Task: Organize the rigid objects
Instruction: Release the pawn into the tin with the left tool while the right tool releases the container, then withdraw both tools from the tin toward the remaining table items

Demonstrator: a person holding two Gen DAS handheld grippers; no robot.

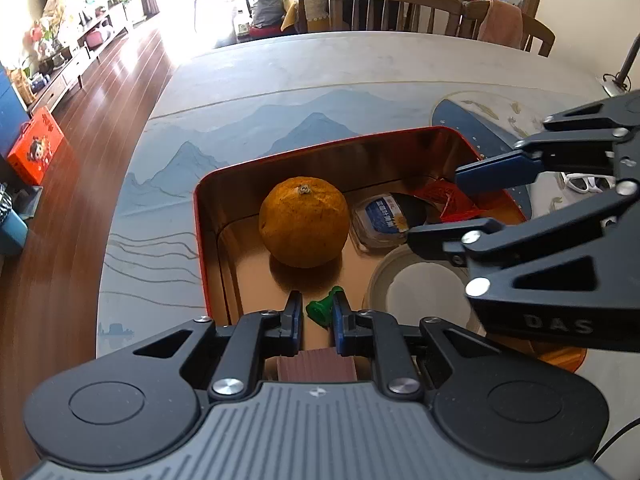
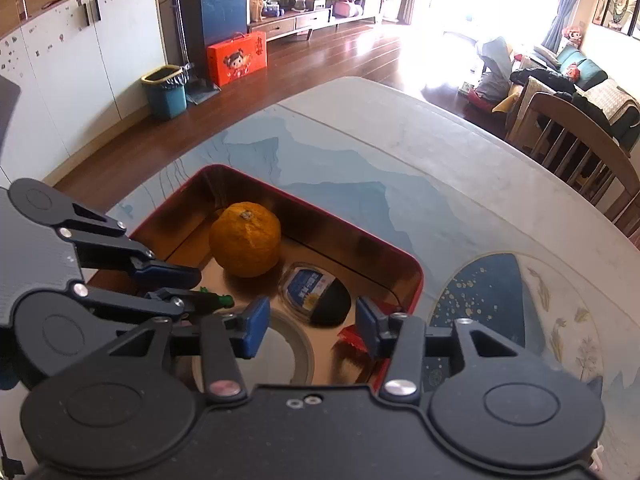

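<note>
The letters "DAS" stand in pale print on the black body of the right gripper [image 1: 444,208], at the lower right of the left wrist view.

A small clear packet [image 1: 382,220] with a blue label lies in the red tin [image 1: 198,216], in the middle of that view. White writing and a little flower picture are on the label, but the writing is too small to read. The same packet [image 2: 310,290] shows in the right wrist view and cannot be read there either.

An orange gift box [image 2: 237,58] stands on the floor at the upper left of the right wrist view. It has a cartoon girl and some yellow signs on it. The signs are too blurry to read.
</note>
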